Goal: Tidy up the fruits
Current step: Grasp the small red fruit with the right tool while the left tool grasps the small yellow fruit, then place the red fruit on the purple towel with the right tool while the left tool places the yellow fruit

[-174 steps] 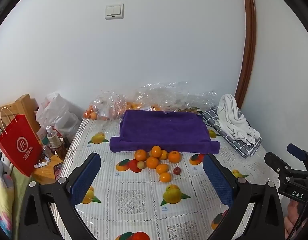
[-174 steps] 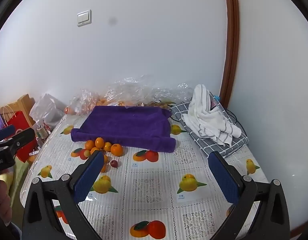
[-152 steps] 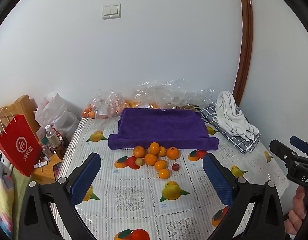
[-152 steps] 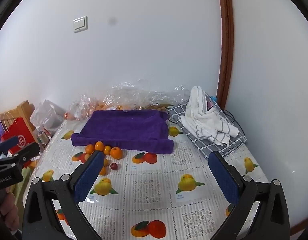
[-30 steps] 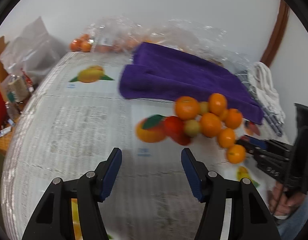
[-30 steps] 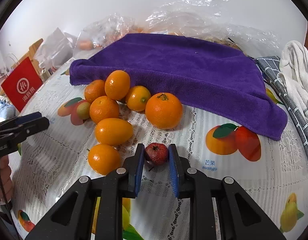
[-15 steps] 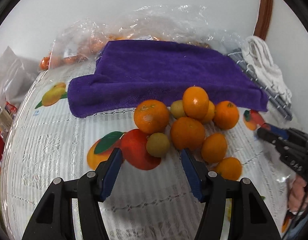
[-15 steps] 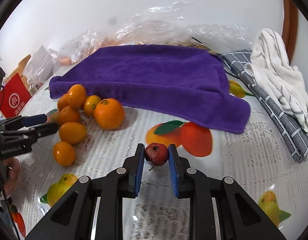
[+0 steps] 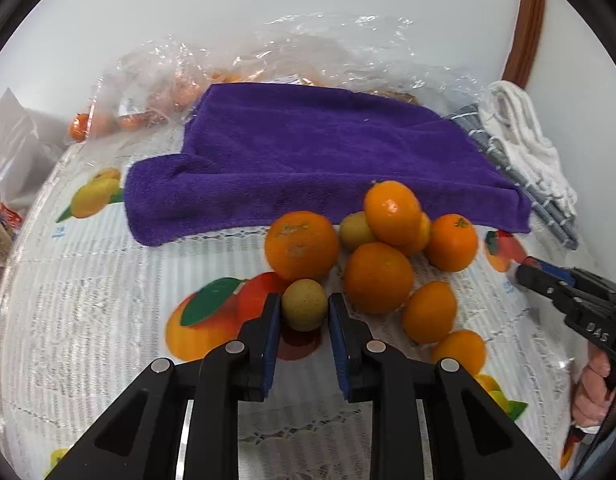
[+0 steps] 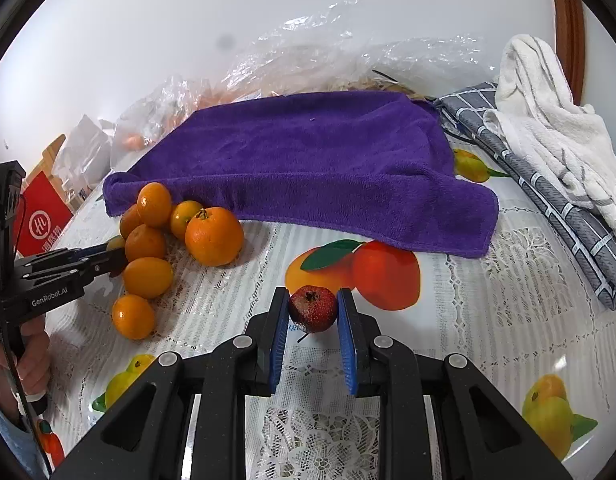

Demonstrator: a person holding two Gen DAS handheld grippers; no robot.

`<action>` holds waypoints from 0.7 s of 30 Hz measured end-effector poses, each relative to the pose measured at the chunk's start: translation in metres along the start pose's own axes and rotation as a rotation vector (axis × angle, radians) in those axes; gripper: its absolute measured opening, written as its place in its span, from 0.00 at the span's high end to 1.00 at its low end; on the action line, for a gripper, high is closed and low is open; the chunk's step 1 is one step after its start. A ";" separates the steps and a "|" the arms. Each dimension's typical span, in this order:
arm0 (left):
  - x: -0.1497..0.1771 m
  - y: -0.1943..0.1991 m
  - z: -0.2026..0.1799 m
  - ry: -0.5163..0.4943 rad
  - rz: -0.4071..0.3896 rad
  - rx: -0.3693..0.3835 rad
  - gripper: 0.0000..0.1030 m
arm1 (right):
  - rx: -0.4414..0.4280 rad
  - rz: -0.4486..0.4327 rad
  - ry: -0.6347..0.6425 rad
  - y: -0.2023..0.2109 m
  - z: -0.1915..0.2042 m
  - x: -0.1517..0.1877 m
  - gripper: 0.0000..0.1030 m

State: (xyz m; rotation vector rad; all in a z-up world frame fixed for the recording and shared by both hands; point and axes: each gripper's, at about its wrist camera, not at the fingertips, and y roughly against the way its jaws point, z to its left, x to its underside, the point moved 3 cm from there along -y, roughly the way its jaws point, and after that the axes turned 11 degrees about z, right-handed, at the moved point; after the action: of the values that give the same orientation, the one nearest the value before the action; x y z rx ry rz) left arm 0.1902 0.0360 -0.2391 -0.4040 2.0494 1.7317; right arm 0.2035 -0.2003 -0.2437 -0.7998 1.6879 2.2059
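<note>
On the fruit-print tablecloth, my left gripper pinches a small, firm, light yellow-green fruit across its middle, while my right gripper clamps a hard little red fruit likewise.

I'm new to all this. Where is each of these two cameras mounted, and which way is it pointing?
Left wrist view: rides on the left gripper, looking forward along its fingers at a small yellow-green fruit between them; the right gripper and the hand holding it show at the right edge.
Right wrist view: rides on the right gripper, facing a small red fruit between its fingers; the left gripper shows at the left.
Both share the purple towel and the pile of oranges.
</note>
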 end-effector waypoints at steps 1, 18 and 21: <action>0.001 0.001 0.001 0.008 -0.003 0.019 0.78 | -0.004 -0.003 0.000 0.001 0.000 0.000 0.77; -0.033 0.076 0.005 0.061 -0.115 -0.029 0.78 | 0.037 -0.032 0.004 0.045 0.001 -0.026 0.77; -0.060 0.084 0.001 0.072 -0.136 -0.021 0.78 | 0.057 -0.066 0.021 0.062 0.002 -0.055 0.77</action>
State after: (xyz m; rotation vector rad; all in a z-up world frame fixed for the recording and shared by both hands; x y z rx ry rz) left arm 0.2024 0.0495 -0.1370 -0.6063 2.0041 1.6805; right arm 0.2167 -0.2101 -0.1626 -0.8552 1.7008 2.1028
